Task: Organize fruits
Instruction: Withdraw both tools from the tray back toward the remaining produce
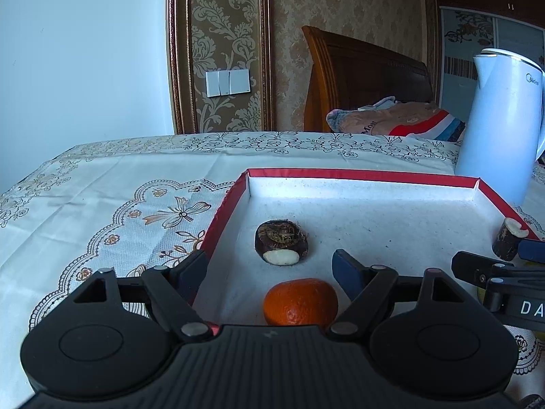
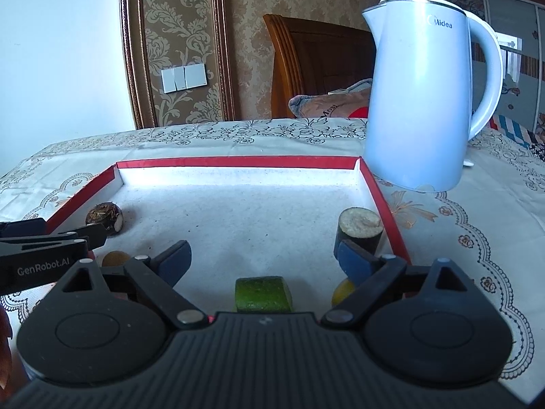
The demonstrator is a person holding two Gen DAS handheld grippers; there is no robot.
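A table under a cream lace-patterned tablecloth (image 1: pixel 102 184) fills both views. On it stands a tall white plastic electric kettle (image 2: pixel 422 95), just beyond the far right corner of a shallow red-rimmed cardboard tray with a white lining (image 2: pixel 238 162).

Several pieces already lie inside the tray: a dark brown water chestnut with a peeled white patch (image 1: pixel 281 242) toward the left, a dark cut cylinder with a pale top (image 2: pixel 360 230) against the right wall, a round orange tangerine (image 1: pixel 300 301) and a green cut chunk (image 2: pixel 264 294) near the front. A yellow fruit (image 2: pixel 342 291) shows partly behind the right finger.

The left gripper (image 1: pixel 272 274) is spread wide around the tangerine, not touching it. The right gripper (image 2: pixel 264 259) is likewise spread, above the green chunk, holding nothing.

The task looks well advanced, though whether more fruit waits outside the tray cannot be told.
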